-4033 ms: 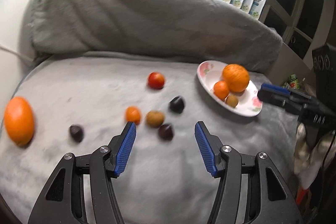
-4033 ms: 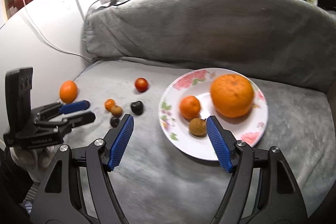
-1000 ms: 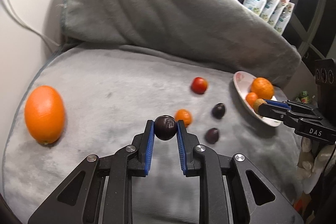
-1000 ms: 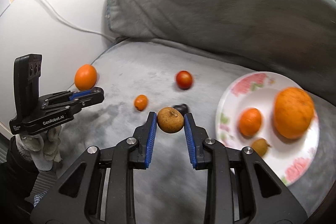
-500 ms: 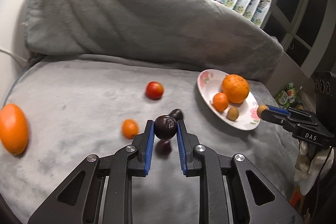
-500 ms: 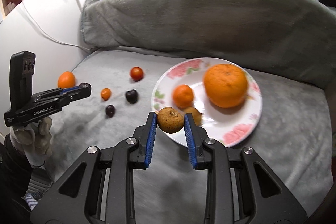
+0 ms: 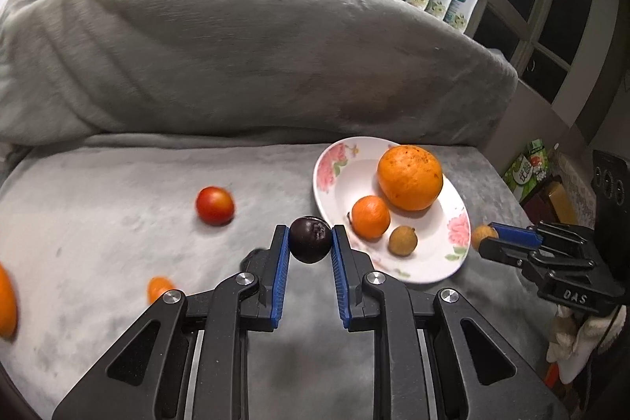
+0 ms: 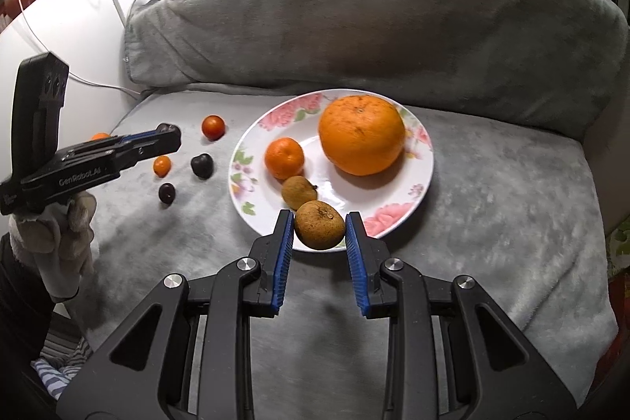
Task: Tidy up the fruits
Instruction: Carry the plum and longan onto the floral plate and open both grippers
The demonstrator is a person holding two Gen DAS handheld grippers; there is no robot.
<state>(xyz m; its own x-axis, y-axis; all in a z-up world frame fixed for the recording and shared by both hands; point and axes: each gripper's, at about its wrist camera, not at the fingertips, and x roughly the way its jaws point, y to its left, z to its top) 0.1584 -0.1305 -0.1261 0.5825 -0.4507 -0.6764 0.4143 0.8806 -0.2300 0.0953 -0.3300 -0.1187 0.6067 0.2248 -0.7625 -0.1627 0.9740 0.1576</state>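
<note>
Both grippers: black frames, silver screws, blue ribbed fingers [image 7: 280, 262]. Left gripper [image 8: 157, 138] marked "GenRobot.AI". White glove [image 8: 51, 235], dark sleeve.

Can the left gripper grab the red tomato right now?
Probably not yet. The left gripper is shut on a dark plum, so its jaws are full. The red tomato lies bare on the grey blanket with nothing over it, so it could once the plum is dropped.
</note>
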